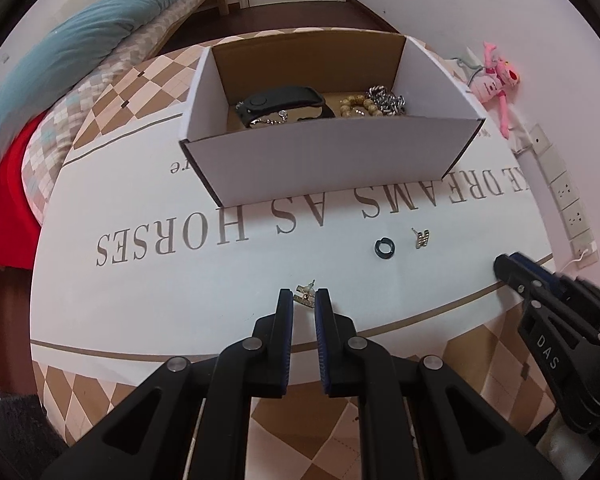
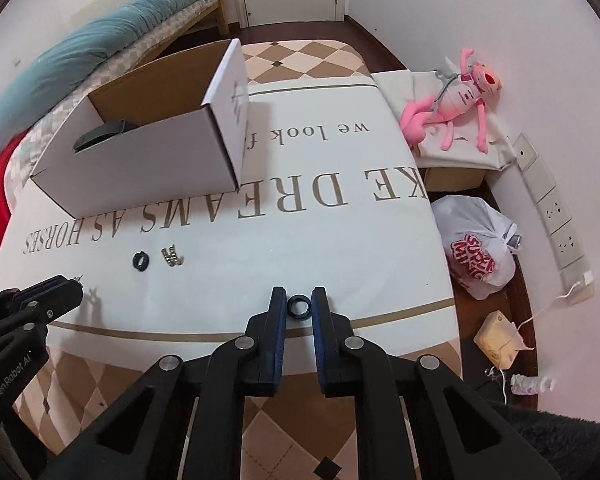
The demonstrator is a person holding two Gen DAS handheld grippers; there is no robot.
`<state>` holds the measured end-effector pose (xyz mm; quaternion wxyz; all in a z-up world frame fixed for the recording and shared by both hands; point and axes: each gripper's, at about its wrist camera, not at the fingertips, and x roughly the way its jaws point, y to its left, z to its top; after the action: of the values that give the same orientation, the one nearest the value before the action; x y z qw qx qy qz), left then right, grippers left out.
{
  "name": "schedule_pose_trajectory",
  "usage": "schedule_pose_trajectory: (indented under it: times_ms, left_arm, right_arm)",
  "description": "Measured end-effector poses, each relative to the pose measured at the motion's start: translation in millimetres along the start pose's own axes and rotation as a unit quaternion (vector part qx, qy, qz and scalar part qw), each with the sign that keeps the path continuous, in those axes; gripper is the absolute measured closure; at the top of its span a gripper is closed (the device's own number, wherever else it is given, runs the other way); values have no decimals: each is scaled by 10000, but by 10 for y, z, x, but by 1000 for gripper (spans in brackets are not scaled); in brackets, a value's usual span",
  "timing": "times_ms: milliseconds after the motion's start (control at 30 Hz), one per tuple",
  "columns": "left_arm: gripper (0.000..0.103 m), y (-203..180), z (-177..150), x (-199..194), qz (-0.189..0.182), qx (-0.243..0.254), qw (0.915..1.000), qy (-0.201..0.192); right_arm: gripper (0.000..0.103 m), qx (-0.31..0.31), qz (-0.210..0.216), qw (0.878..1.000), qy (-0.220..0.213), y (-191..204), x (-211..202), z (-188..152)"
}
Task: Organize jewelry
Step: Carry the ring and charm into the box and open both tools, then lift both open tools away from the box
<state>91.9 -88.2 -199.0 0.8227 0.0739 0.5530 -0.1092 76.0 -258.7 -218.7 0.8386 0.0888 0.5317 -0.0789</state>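
Between your left gripper [image 1: 305, 296]'s fingertips sits a small gold earring [image 1: 306, 295]; the jaws are narrowed around it, though whether the pads actually press it is hard to make out. Your right gripper [image 2: 299, 305] brackets a dark ring [image 2: 299, 305] the same way, jaws close on either side, contact unclear.

Farther out on the cloth, between the two grippers, a second dark ring [image 1: 384, 247] lies just beside another gold earring [image 1: 422, 238], the two apart but near each other. Beyond them stands the white cardboard box [image 1: 332, 168], open at the top. Inside it you can see a black strap-like piece [image 1: 282, 100], a beaded bracelet [image 1: 358, 107] and a silver chain [image 1: 386, 101]; the near wall hides whatever lies low in the box.

All of this rests on a white tablecloth [image 2: 340, 248] printed with large brown letters and edged in a tan diamond pattern. On the far right a pink plush toy [image 2: 460, 108] lies against the wall, with a white plastic bag [image 2: 478, 246] on the floor nearer you and a row of wall sockets [image 2: 556, 220] to its right. On the far left, a bed with a teal quilt [image 2: 96, 52] is cut off by the lens edge.
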Motion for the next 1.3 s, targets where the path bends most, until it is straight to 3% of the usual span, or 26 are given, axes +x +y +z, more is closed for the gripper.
schedule_pose_trajectory:
  times_ms: [133,267,333,467,700,733,767,800,833,900,967,1033,1067,1167,1300]
  left_arm:
    - [95,83,146,-252,-313,-208,9992,-121]
    - [95,247,564,-547,-665,-427,9962,-359]
    - [95,304,824,-581,-674,-404,9961,-393]
    - [95,455,1357,-462,-523,-305,9976,-336]
    - [92,635,1815,-105,-409,-374,9983,159]
    - [86,639,1832,-81,-355,-372,9985,191]
    - [80,648,1852,-51,-219,-339,9989,226]
    - [64,645,1836,-46,-128,-311,9992,204]
    - [44,659,1832,-55,-88,-313,9993,166]
    - [25,709,1812,-84,-33,-380,9992,101]
    - [22,759,1787,-109,40,-439,9990,71]
    - [4,801,1751,-124,136,-491,9987,65]
    - [2,821,1730,-135,172,-512,9985,31]
    - [1,842,1622,-196,355,-542,9978,-154]
    - [0,827,1461,-226,441,-592,9969,-276]
  right_arm:
    - [90,348,598,9975,-142,-35,-259,146]
    - [90,485,1358,9888,-386,73,-553,646]
    - [90,405,1530,9866,-384,157,-552,932]
    - [90,200,1622,9864,-195,354,-338,1466]
    - [89,-166,1587,9848,684,678,184,1973]
    - [88,-174,1539,9851,742,683,228,1992]
    - [76,-179,1498,9854,786,684,263,2015]
    - [60,-170,1494,9856,774,660,281,2028]
    - [55,-168,1447,9866,735,644,279,2031]
    - [53,-170,1386,9882,630,606,237,2037]
    - [53,-148,1245,9907,531,538,184,2037]
    - [52,-191,962,9942,437,488,125,2009]
    - [46,-221,814,9957,376,467,89,1986]
    - [8,-403,294,9984,271,450,15,1899]
    - [4,-696,-154,9971,255,511,-33,1724]
